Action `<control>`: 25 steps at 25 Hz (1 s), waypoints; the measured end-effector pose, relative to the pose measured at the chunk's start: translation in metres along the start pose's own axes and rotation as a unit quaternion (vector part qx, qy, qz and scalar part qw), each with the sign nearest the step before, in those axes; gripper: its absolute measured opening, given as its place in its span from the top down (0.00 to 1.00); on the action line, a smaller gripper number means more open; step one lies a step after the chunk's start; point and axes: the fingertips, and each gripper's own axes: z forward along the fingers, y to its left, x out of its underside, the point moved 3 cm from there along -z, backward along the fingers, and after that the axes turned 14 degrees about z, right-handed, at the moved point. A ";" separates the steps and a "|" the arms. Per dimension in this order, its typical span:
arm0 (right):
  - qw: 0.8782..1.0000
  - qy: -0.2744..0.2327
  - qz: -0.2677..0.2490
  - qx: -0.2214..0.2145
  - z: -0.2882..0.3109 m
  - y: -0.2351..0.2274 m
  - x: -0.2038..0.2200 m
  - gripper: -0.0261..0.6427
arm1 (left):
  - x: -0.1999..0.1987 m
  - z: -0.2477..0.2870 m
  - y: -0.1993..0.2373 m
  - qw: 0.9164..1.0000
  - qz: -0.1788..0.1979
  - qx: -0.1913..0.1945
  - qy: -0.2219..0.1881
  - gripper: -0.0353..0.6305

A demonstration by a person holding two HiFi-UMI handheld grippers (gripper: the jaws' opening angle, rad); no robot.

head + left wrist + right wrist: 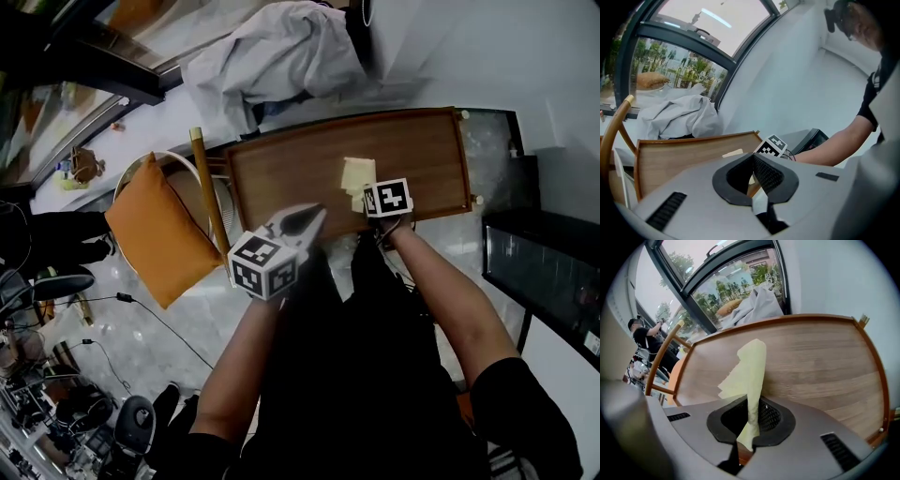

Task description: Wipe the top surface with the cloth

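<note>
Cloth: a pale yellow cloth (745, 376) is pinched by one end in the right gripper (751, 420). Its free part is spread forward over the wooden counter (825, 362), right of the middle and nearer the near edge.
Right gripper: its fingers (771, 416) are closed tight on the cloth, with a narrow fold caught between them.
Left gripper: the left gripper (752, 176) has its fingers (768, 176) closed together with nothing between them. It is held off the near left part of the counter.
Handling: the cloth looks thin, light and limp. It will probably bunch or fold over when pushed, so dragging it should keep it flatter. The hold by one end leaves most of it free to lie on the wood. Pressing down through the fingers would give the contact.
Counter surface: smooth wood grain with nothing on it but the cloth, so wide strokes to the left and far side have room.
Edges: a raised rim (375, 119) runs round the top. It would stop the cloth at each border, and the corners likely need slower passes.
Surroundings: a chair (199, 159) with an orange cushion (159, 230) stands just beside the left end. A heap of grey fabric (281, 52) lies beyond the far side. A dark cabinet (544, 272) is to the right, apart from the counter.
</note>
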 end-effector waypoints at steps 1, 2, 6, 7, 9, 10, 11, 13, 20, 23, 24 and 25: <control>1.000 -0.002 0.004 0.002 -0.003 -0.008 -0.002 0.91 | -0.001 0.005 -0.003 1.000 0.001 0.002 0.000 0.93; 1.000 -0.004 0.007 0.005 -0.007 -0.017 -0.003 0.91 | -0.002 0.011 -0.007 1.000 0.002 0.005 0.001 0.93; 1.000 -0.011 0.014 0.016 -0.020 -0.053 -0.011 0.91 | -0.006 0.036 -0.019 1.000 0.003 0.012 0.003 0.93; 1.000 -0.013 0.016 0.019 -0.024 -0.062 -0.013 0.91 | -0.007 0.042 -0.021 1.000 0.001 0.014 0.003 0.93; 0.999 -0.018 0.022 0.025 -0.030 -0.078 -0.016 0.91 | -0.007 0.053 -0.027 1.000 -0.003 0.017 0.006 0.93; 0.999 -0.020 0.024 0.028 -0.033 -0.086 -0.018 0.91 | -0.006 0.058 -0.029 1.000 -0.003 0.019 0.007 0.93; 0.999 -0.023 0.028 0.030 -0.036 -0.093 -0.019 0.91 | -0.006 0.062 -0.032 1.000 -0.003 0.021 0.009 0.93; 0.998 -0.027 0.035 0.035 -0.041 -0.107 -0.021 0.91 | -0.005 0.071 -0.036 1.000 -0.001 0.025 0.011 0.93; 0.996 -0.043 0.031 0.075 -0.062 -0.160 -0.032 0.91 | -0.012 0.099 -0.054 0.999 0.005 0.039 0.013 0.93; 0.993 -0.050 0.034 0.101 -0.071 -0.181 -0.036 0.91 | -0.013 0.108 -0.061 0.999 0.008 0.045 0.014 0.93; 0.992 -0.051 0.036 0.108 -0.073 -0.186 -0.038 0.91 | -0.014 0.110 -0.063 0.999 0.009 0.047 0.015 0.93; 0.991 -0.052 0.037 0.116 -0.075 -0.190 -0.040 0.91 | -0.014 0.112 -0.064 0.999 0.009 0.048 0.016 0.93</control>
